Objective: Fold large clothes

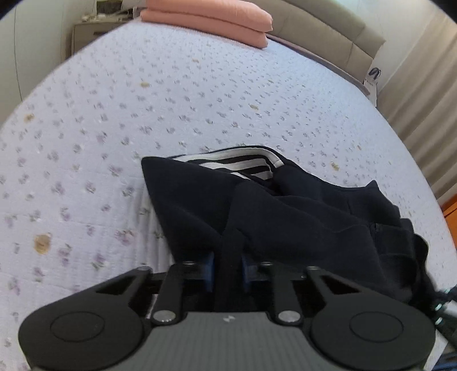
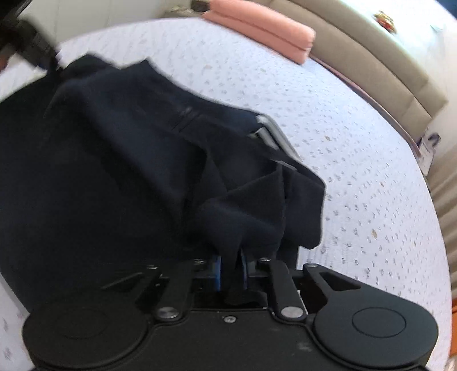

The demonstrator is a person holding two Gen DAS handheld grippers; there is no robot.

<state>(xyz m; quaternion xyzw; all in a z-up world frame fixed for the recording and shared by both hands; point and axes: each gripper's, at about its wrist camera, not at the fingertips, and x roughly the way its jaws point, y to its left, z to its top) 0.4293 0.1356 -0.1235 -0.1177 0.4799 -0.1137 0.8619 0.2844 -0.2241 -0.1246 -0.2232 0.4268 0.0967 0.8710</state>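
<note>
Already both tools pinch the dark garment (image 1: 300,217): left gripper (image 1: 227,268) and right gripper (image 2: 230,268) each clamp thin folds at 6 o'clock above the bed sheet (image 1: 171,100). Uneven pulling could slip a fold free.

This is a bedroom in a home. A bed (image 1: 200,94) with a pale lilac sheet printed with small flowers fills most of both views, ahead of the fingers. At its far end lie 2 folded pink blankets (image 1: 211,17), stacked. Behind them stands a beige padded headboard (image 1: 328,31). Far to the right of the fingers hang beige curtains (image 1: 422,94). Far ahead on the left stands a small bedside cabinet (image 1: 85,34).
</note>
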